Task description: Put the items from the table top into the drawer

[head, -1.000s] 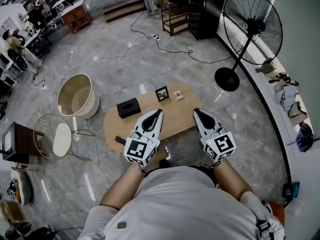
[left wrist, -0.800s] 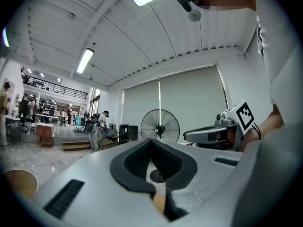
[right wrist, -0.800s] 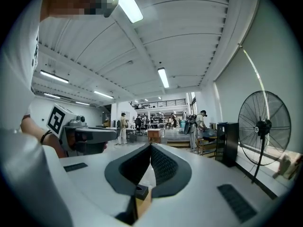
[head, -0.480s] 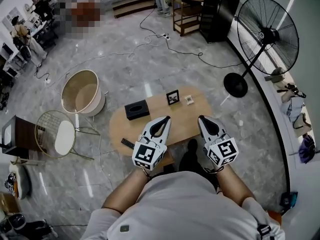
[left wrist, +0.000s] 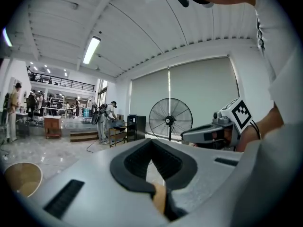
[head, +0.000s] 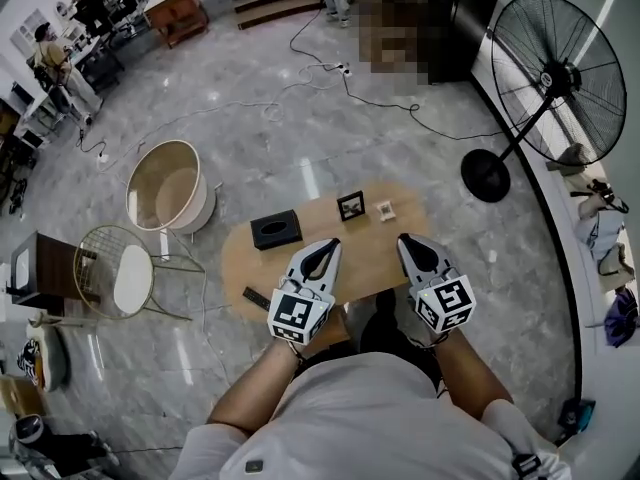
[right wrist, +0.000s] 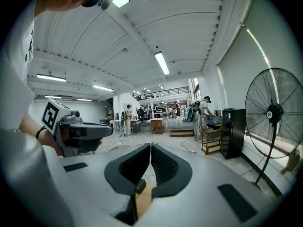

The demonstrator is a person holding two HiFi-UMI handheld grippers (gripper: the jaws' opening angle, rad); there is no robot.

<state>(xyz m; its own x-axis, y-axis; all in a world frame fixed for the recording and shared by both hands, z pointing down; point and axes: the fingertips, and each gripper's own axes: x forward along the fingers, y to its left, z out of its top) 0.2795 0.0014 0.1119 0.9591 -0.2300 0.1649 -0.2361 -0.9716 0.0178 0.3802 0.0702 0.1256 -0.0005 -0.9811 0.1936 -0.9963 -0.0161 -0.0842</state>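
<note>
Gleaming marble floor (head: 250,138), oval wooden table (head: 330,232)

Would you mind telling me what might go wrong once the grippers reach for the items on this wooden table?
The small black frame stands upright close beside the small white item; reaching for one may topple or nudge the other. The flat dark object sits at the near-left edge of the table, by the left gripper, and might be knocked off. It and the right gripper are shut, so they may shove items unless opened first.

L gripper (head: 322,247) & R gripper (head: 408,241) side by side, arms fwd, both jaws closed, empty.
</note>
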